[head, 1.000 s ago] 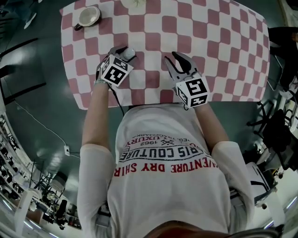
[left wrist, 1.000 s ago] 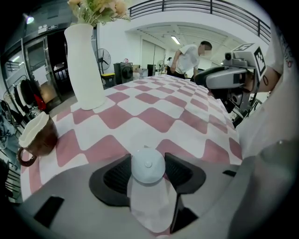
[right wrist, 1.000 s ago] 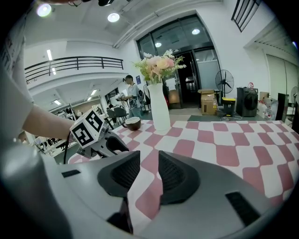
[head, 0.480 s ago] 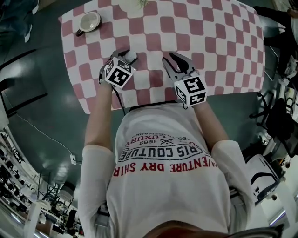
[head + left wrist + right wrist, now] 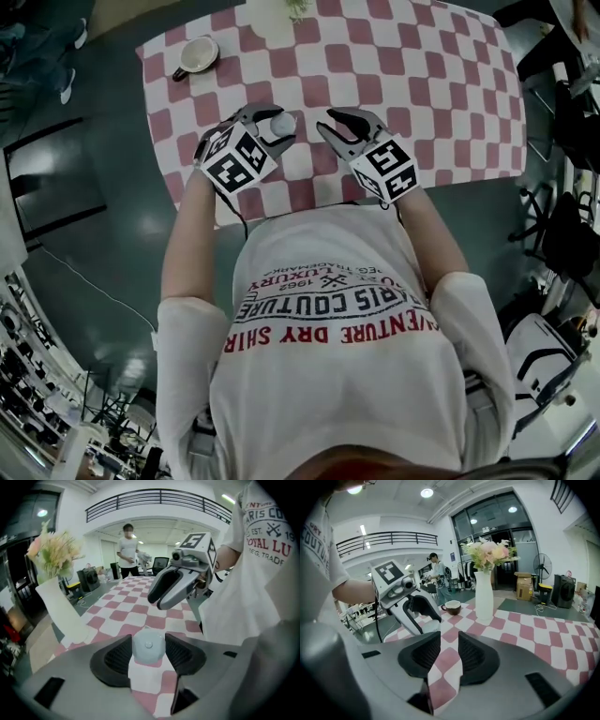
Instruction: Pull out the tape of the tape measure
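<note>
Holding the tape measure up in the left tongs, with the right tongs free just beside it

The checked surface (image 5: 450, 84) stretches wide ahead and to the right, its near edge under both hands; a tall white vase (image 5: 483, 599) with flowers and a cup (image 5: 197, 54) stand well apart on the far side, so there is open room for a sideways draw; the left tongs (image 5: 265, 119) pinch the tape measure (image 5: 148, 644), a small round pale case that seems raised off the cloth; the right tongs (image 5: 449, 649) stand spread with nothing between them and point toward the case, making them the nearer free hand; the case is round with no clear long axis, and I cannot make out the tape's tab.
</note>
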`<state>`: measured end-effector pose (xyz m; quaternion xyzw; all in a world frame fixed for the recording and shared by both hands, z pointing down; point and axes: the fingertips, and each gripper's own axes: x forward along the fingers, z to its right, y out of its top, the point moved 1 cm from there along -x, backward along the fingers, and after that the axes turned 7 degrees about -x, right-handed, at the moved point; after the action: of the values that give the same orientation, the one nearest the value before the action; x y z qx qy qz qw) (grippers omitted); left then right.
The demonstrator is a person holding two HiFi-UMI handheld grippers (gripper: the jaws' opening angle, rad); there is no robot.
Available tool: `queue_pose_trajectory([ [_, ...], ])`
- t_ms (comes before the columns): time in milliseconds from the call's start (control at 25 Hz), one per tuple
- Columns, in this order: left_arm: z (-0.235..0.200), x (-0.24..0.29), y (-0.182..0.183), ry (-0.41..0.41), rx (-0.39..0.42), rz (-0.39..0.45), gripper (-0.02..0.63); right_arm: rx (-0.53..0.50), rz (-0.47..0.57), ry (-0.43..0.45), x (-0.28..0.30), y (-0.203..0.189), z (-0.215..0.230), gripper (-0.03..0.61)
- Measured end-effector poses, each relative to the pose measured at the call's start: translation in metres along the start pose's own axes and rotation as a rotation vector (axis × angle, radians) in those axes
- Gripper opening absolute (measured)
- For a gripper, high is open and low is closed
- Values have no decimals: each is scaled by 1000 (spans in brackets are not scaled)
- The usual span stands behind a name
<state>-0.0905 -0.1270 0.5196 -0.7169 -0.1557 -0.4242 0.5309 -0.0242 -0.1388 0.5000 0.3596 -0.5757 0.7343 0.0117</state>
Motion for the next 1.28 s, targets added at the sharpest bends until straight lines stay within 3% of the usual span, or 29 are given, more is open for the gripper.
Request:
queue_pose_trajectory([
  [280,18,-21,19,-58,186,-35,239,-233,-80,150,6,13,-34,133],
  [760,43,-13,7,-149,316,-118,238,-550,-194,390,11,-1,-65,134],
  [880,44,-11,5,-156,320,-122,238,-596,-218,420,13,-6,-66,109],
  [1280,20,-13,10,-101,209,-63,238,-581,-227,392,22,-2,-57,48],
])
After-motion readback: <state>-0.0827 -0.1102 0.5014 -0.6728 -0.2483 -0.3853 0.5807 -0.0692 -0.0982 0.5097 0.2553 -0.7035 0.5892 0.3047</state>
